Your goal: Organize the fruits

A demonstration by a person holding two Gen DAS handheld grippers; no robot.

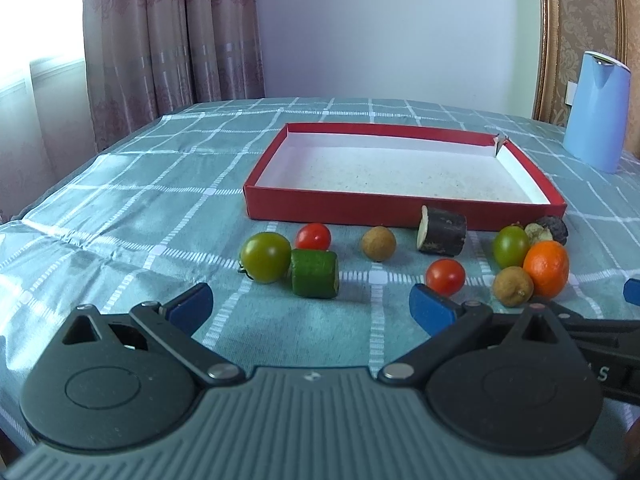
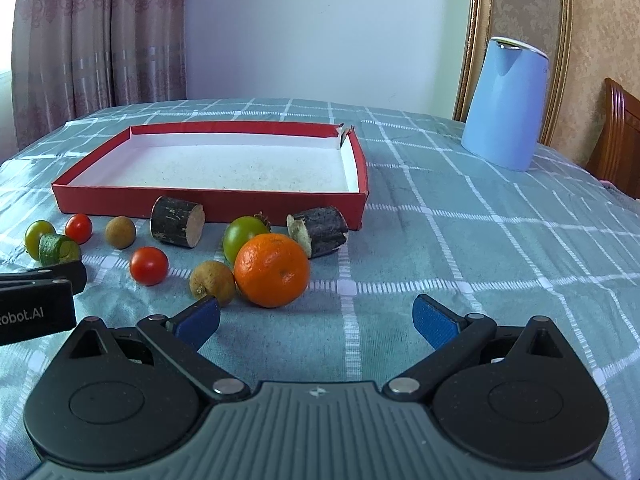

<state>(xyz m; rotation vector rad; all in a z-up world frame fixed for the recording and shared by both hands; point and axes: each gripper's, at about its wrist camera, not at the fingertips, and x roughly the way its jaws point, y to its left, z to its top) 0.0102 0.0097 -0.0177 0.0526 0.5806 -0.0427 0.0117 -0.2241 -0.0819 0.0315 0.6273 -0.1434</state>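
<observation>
A red tray (image 1: 360,204) with a white floor stands empty on the checked cloth; it also shows in the right wrist view (image 2: 200,204). In front of it lie a green tomato (image 1: 265,257), a cucumber piece (image 1: 315,274), two red tomatoes (image 1: 313,236) (image 1: 445,277), brown longans (image 1: 378,243) (image 2: 212,282), dark cut pieces (image 1: 442,231) (image 2: 318,231), another green tomato (image 2: 243,237) and an orange (image 2: 272,270). My left gripper (image 1: 310,306) is open just short of the cucumber. My right gripper (image 2: 316,318) is open just short of the orange.
A light blue jug (image 2: 505,104) stands at the back right of the table, also in the left wrist view (image 1: 598,112). Curtains hang at the back left. A wooden chair (image 2: 616,136) is at the far right. The left gripper's body (image 2: 36,300) shows at the left edge.
</observation>
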